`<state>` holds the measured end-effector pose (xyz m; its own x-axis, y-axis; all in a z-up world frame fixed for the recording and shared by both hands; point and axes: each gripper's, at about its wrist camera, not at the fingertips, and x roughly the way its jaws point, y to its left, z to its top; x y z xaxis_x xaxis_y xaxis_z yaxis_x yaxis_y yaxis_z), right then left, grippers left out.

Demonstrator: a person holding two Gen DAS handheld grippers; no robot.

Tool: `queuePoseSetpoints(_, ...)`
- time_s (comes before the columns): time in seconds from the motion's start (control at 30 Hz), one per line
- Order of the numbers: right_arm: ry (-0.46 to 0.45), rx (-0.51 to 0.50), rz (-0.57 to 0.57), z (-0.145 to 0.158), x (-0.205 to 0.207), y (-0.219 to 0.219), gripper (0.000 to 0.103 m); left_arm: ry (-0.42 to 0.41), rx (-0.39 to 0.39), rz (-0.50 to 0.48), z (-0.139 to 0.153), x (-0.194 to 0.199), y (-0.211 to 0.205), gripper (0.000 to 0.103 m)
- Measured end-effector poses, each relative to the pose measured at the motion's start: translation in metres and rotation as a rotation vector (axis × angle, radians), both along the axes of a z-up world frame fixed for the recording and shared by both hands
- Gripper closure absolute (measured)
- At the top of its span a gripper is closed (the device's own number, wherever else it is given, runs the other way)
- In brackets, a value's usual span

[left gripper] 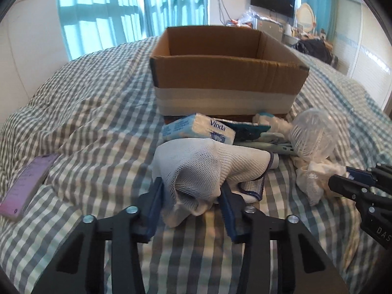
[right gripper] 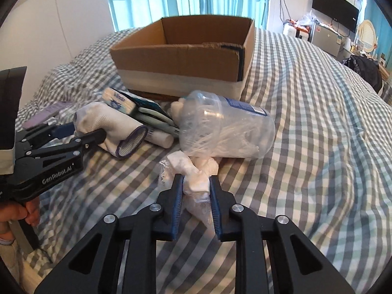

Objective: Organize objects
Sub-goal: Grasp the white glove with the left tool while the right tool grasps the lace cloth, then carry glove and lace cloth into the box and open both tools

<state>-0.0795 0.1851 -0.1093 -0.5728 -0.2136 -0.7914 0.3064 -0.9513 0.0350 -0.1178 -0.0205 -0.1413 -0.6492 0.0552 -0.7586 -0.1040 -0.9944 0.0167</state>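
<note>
On the checked bed cover, my left gripper is shut on a white knitted glove; its blue pads squeeze the bunched end. The right wrist view shows the same grip from the side, left gripper on the glove. My right gripper is shut on a crumpled white plastic bag lying just before a clear jar of cotton swabs. The left wrist view has the right gripper at the right edge, touching that bag. An open cardboard box stands behind the pile.
A Vinda tissue pack, teal-and-dark flat items and a small white roll lie between the glove and the box. A purple phone rests at the far left. A hand holds the left gripper's handle.
</note>
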Motion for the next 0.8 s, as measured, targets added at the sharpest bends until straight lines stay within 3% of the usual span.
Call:
queuePoseSetpoints(0.13, 0.043, -0.001, 0.010, 0.021, 0.011, -0.003, 0.083, 0.024, 0.016, 0.005, 0.013, 0.015, -0.006, 0.067)
queuePoseSetpoints(0.43, 0.167, 0.002, 0.046, 0.074, 0.038, -0.012, 0.097, 0.157, 0.022, 0.005, 0.072, 0.041, -0.010, 0.067)
queuePoseSetpoints(0.57, 0.152, 0.013, 0.032, 0.077, 0.037, -0.012, 0.096, 0.201, 0.020, 0.004, 0.091, 0.046, -0.011, 0.067)
queuePoseSetpoints(0.6, 0.144, 0.015, 0.022, 0.074, 0.035, -0.010, 0.094, 0.206, 0.019, 0.005, 0.093, 0.047, -0.011, 0.067)
queuePoseSetpoints(0.63, 0.130, 0.014, 0.017, 0.069, 0.031, -0.010, 0.082, 0.210, 0.017, 0.006, 0.094, 0.047, -0.011, 0.067)
queuePoseSetpoints(0.67, 0.115, 0.016, 0.007, 0.061, 0.028, -0.009, 0.062, 0.211, 0.014, 0.006, 0.095, 0.047, -0.010, 0.067)
queuePoseSetpoints(0.7, 0.103, 0.019, -0.006, 0.053, 0.025, -0.007, 0.054, 0.210, 0.012, 0.005, 0.096, 0.047, -0.009, 0.067)
queuePoseSetpoints(0.8, 0.044, 0.017, -0.019, 0.026, 0.010, -0.007, 0.049, 0.193, 0.004, 0.005, 0.089, 0.042, -0.008, 0.067)
